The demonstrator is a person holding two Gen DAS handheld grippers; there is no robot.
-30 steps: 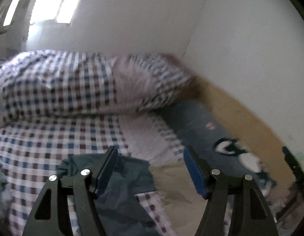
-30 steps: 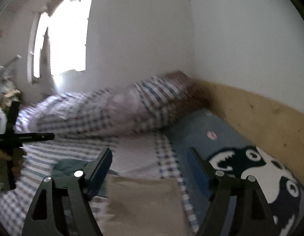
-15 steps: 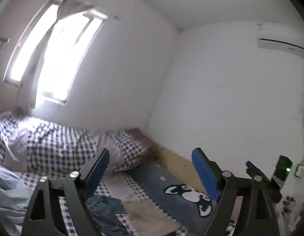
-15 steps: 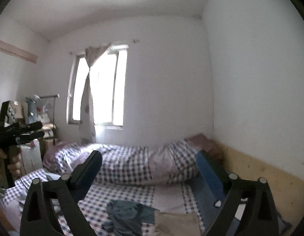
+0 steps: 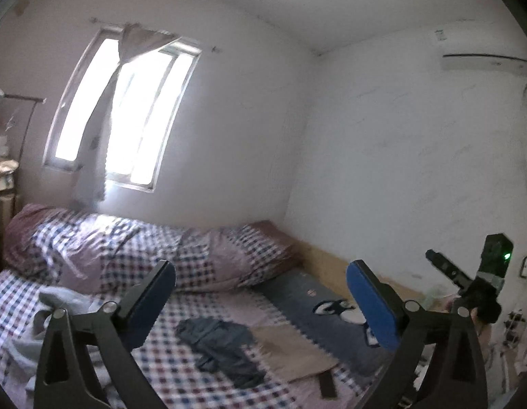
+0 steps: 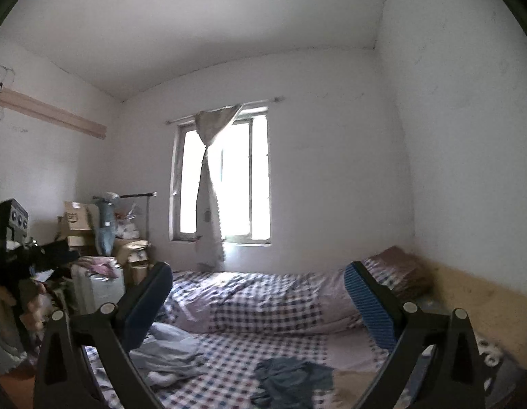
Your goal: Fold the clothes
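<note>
A crumpled dark blue-grey garment [image 5: 222,347] lies on the checked bed sheet [image 5: 181,375]; it also shows in the right wrist view [image 6: 294,381]. A light blue garment [image 6: 171,351] lies bunched at the bed's left; it shows in the left wrist view [image 5: 58,303] too. My left gripper [image 5: 260,303] is open and empty, held well above the bed. My right gripper [image 6: 258,301] is open and empty, also raised and away from the clothes.
A rolled checked quilt [image 5: 144,255] lies along the far side under the window [image 5: 123,119]. A grey cartoon-print mat [image 5: 324,310] and a tan cloth [image 5: 290,351] lie on the bed's right by the wall. Boxes and clutter [image 6: 99,238] stand left of the bed.
Both grippers have risen and pulled back from close over the bed, so the views now take in the whole room. Both stay open and empty.
</note>
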